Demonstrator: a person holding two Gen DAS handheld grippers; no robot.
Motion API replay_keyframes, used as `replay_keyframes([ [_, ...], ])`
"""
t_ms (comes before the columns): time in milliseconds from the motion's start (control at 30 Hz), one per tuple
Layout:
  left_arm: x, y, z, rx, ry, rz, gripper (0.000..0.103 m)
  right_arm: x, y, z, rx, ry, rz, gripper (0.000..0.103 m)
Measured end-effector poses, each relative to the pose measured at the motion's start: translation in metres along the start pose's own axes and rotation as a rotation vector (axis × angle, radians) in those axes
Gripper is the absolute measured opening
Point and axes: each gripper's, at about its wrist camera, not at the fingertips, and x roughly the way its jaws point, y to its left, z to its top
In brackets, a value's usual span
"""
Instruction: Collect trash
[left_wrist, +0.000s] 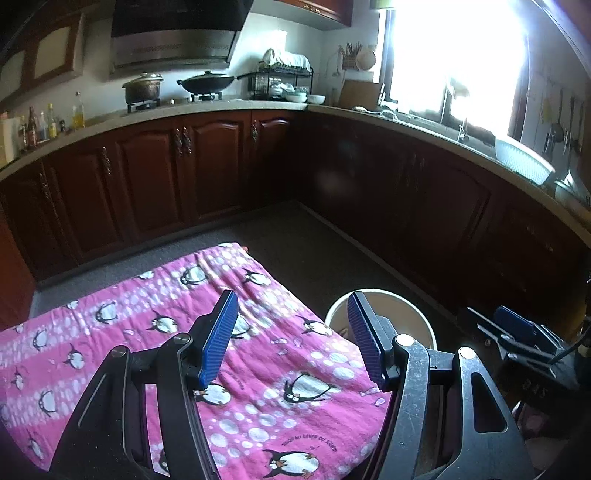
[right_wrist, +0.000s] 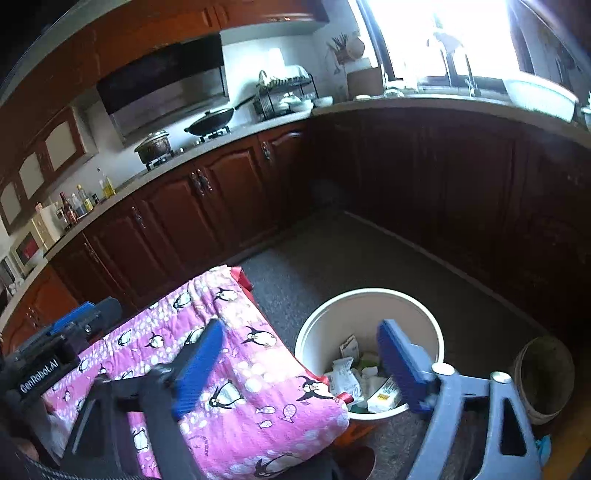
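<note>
A: Right gripper (right_wrist: 301, 360) is spread wide, nothing between its pads. Left gripper (left_wrist: 291, 339) stands apart too, empty, above the pink penguin cloth (left_wrist: 122, 332).

B: The trash?

A: In the white bin (right_wrist: 369, 295) on the floor – only the right view shows the wrappers (right_wrist: 351, 373). Risk – a low swing could clip its rim and tip it.

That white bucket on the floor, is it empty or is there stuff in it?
Not empty. The white bucket holds a loose pile of cartons and wrappers at its bottom, well below the rim.

"genrobot.ai" on left tool (right_wrist: 70, 325)
</note>
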Motion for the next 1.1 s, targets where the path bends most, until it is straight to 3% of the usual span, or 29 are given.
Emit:
replay_keyframes([
  [233,-0.013,0.002,0.0,-0.002,-0.025,0.015,0.061,-0.014,0.008,0.004,-0.007,-0.046,-0.011,0.092],
  [1100,-0.027,-0.007,-0.003,0.035,-0.063,0.068,0.061,-0.025,0.017,0.004,-0.023,-0.064,-0.052,0.092],
])
